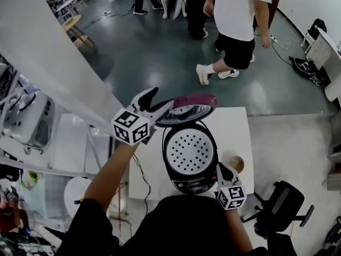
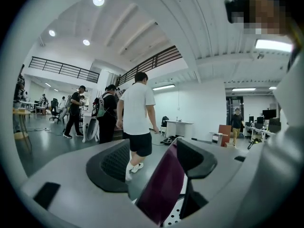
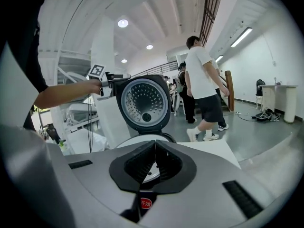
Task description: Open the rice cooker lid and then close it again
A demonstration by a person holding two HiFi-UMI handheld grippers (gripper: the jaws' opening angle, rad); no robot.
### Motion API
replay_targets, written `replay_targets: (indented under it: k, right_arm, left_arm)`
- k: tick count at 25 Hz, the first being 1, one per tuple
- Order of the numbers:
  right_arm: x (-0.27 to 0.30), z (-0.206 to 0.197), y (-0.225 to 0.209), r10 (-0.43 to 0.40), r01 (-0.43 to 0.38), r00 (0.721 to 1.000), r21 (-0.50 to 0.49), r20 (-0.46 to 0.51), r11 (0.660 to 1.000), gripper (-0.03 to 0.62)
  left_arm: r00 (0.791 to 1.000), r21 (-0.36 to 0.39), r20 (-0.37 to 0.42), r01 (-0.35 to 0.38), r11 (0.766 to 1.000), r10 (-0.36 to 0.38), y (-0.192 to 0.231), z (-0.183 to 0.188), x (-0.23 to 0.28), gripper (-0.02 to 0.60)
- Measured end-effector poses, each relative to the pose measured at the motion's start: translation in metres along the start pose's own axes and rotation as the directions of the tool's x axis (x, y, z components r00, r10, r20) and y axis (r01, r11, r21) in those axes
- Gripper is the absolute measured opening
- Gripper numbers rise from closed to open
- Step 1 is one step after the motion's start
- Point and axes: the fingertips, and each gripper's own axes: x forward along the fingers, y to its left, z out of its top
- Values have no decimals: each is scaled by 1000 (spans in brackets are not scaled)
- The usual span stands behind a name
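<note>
The black rice cooker [image 1: 190,153] stands on a white table [image 1: 234,127] with its maroon lid [image 1: 189,104] raised upright at the far side. Inside it shows a perforated metal plate. My left gripper [image 1: 160,101] is at the lid's left edge. In the left gripper view the lid's edge [image 2: 159,186] sits between the open jaws of the left gripper [image 2: 154,167], against the right finger [image 2: 194,158], with a gap on the other side. My right gripper [image 1: 222,169] is shut and empty at the cooker's front right. The right gripper [image 3: 155,158] faces the lid's underside [image 3: 142,101], above a red button [image 3: 145,203].
A small brown round object [image 1: 236,163] lies on the table right of the cooker. A cable [image 1: 139,175] hangs off the table's left side. A person [image 1: 237,15] walks on the grey floor beyond. A black chair [image 1: 282,207] stands at the lower right.
</note>
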Motion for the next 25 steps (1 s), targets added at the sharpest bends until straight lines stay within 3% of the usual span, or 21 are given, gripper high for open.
replay_targets:
  k: [12, 18, 25]
  right_arm:
    - [5, 5, -2, -13, 13, 1000, -27, 8, 1000, 0]
    - [5, 2, -1, -11, 11, 1000, -16, -1, 1000, 0]
    - [5, -1, -3, -28, 28, 1000, -8, -14, 1000, 0]
  left_arm:
    - [997, 20, -47, 56, 998, -55, -5, -7, 5, 255]
    - [991, 64, -77, 119, 991, -114, -13, -6, 7, 209]
    - [986, 121, -102, 141, 983, -129, -19, -6, 7, 180]
